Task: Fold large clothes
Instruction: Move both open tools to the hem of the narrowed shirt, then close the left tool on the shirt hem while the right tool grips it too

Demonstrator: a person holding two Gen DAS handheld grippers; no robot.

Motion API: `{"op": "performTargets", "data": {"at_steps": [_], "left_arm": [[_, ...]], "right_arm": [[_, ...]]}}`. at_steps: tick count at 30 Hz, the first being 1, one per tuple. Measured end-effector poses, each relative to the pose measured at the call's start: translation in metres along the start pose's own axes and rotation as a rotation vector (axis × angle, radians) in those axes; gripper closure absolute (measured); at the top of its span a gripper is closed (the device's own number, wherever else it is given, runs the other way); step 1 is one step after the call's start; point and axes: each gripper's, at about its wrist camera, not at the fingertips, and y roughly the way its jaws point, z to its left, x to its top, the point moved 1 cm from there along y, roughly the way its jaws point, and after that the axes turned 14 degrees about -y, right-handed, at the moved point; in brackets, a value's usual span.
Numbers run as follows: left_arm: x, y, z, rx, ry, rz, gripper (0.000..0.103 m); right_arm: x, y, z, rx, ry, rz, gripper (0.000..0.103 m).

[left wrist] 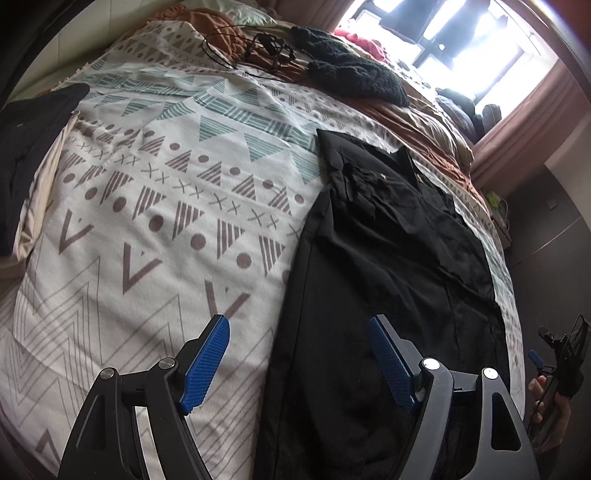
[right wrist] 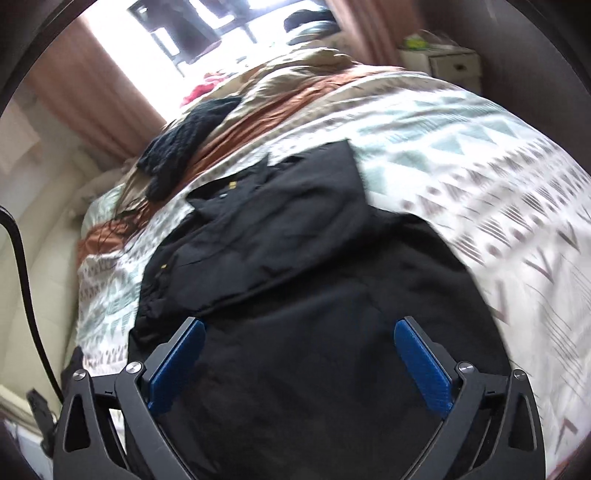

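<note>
Your left gripper (left wrist: 299, 332): jaws spread, nothing between pads, hovering over seam where black shirt (left wrist: 399, 236) meets patterned bedspread (left wrist: 147, 206). Your right gripper (right wrist: 297, 339): jaws wide, empty, above shirt's lower half. Shirt lies flat on bedspread, collar end toward window (right wrist: 192, 29); hem cut off behind gripper frames in both views. Fabric too dark to read folds or sleeves. Right view motion-blurred along bedspread edge. Your right hand (left wrist: 550, 410) clipped at left view's frame edge. Black knit garment (left wrist: 354, 74) beyond, near cable tangle (left wrist: 251, 48).
</note>
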Motion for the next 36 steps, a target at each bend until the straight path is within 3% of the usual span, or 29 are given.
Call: {"op": "performTargets", "data": {"at_steps": [8, 13, 16, 18, 19, 31, 36], "left_arm": [[-0.039, -0.011, 0.015, -0.015, 0.024, 0.026, 0.026], [-0.065, -0.014, 0.029, -0.013, 0.027, 0.059, 0.048], [-0.08, -0.014, 0.039, -0.008, 0.018, 0.083, 0.056], [-0.089, -0.015, 0.044, -0.006, 0.013, 0.09, 0.057], [-0.092, -0.016, 0.046, -0.008, 0.011, 0.093, 0.058], [-0.142, -0.031, 0.064, -0.047, -0.013, 0.082, 0.068], [-0.154, -0.036, 0.07, -0.086, -0.046, 0.088, 0.075]], "right_arm": [[-0.046, -0.03, -0.057, -0.088, 0.082, -0.02, 0.0], [-0.073, -0.047, -0.075, -0.107, 0.069, -0.037, 0.0], [-0.089, -0.056, -0.083, -0.125, 0.043, -0.039, 0.009], [-0.1, -0.058, -0.09, -0.116, 0.05, -0.028, 0.022], [-0.106, -0.06, -0.095, -0.11, 0.058, -0.024, 0.024], [-0.169, -0.078, -0.135, -0.114, 0.112, -0.028, 0.031], [-0.193, -0.084, -0.154, -0.04, 0.169, -0.022, 0.031]]}}
